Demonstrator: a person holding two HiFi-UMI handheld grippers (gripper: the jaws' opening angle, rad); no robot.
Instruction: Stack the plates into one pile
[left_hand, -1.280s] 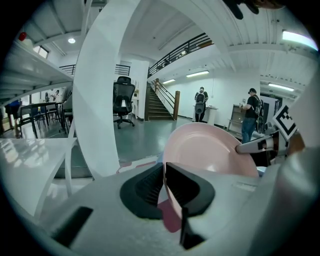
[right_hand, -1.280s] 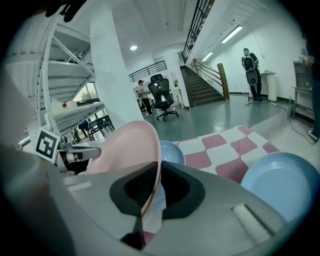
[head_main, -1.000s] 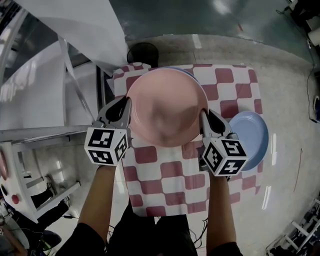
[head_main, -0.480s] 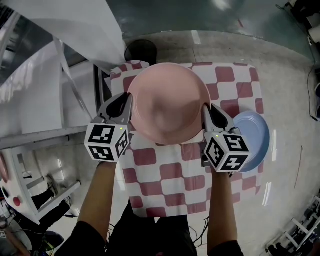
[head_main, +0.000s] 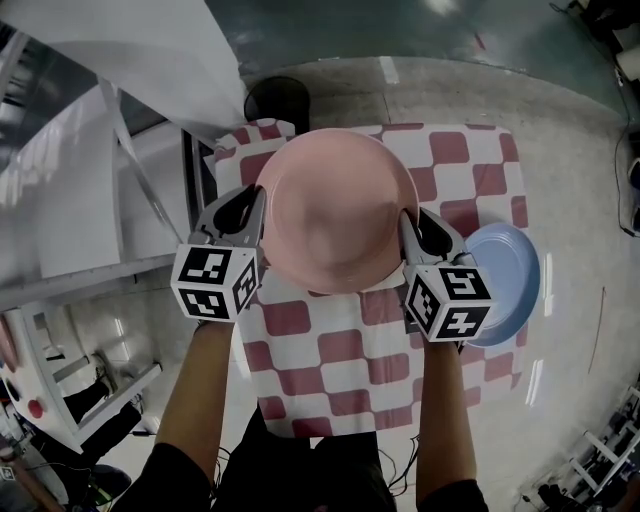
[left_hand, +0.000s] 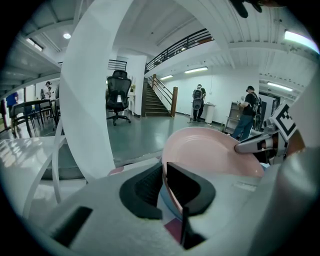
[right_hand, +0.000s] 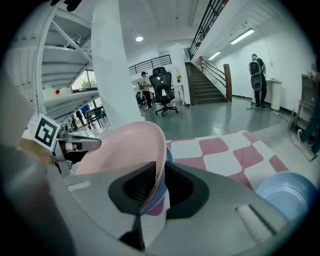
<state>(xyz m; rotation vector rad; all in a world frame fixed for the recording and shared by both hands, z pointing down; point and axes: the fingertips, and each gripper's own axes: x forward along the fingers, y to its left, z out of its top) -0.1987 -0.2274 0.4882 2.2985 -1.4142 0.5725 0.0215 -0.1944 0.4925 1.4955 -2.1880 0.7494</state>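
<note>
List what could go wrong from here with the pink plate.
1. The left tongs and right tongs have just been opening with the rim of the pink plate between them; an uneven release might tilt it off the blue plate underneath.
2. Withdrawing, the right tongs could bump the second blue plate close beside them.

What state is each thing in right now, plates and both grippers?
left gripper: jaws have just been opening, pads on rim of pink plate.
right gripper: jaws have just been opening, opposite rim between them, pads off it.
pink plate: level, over the lower blue plate.
lower blue plate: on the checkered cloth, mostly hidden.
second blue plate: flat at cloth's right edge, unstacked.
checkered cloth: spread flat.
</note>
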